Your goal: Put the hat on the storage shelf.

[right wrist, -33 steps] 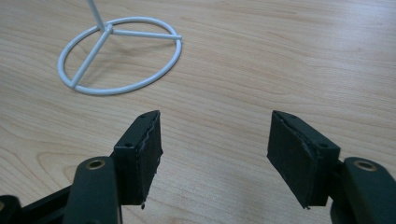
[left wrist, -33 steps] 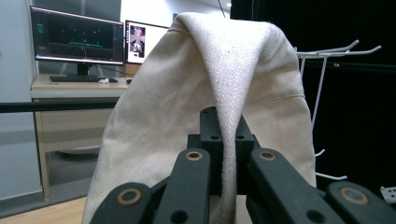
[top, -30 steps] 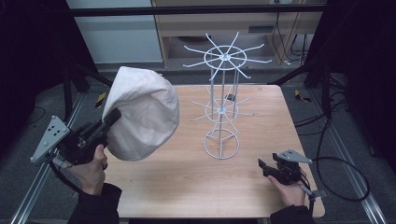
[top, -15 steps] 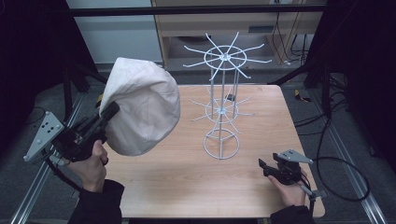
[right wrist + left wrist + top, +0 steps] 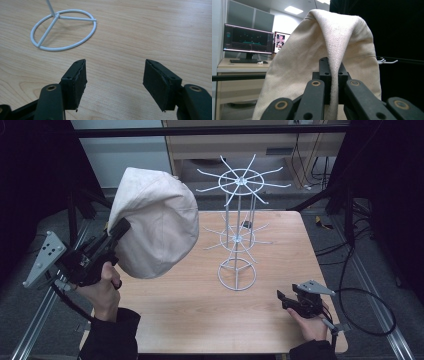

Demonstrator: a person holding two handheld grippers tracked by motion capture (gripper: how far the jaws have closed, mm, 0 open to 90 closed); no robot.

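- Left tongs (image 5: 121, 226) pinching cream hat (image 5: 152, 222) by a fold, held up left of white wire rack (image 5: 237, 240).
- Right tongs (image 5: 115, 75) spread, low over tabletop (image 5: 190, 320), near-right corner.

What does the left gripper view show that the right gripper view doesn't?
The left gripper view alone: the left hand-held gripper shut on a fold of a cream cloth hat, with computer monitors on a desk behind. The right gripper view alone: the open right hand-held gripper low over the bare wooden table, facing the white wire rack's ring base. Shared: each looks along a pair of black jaws.
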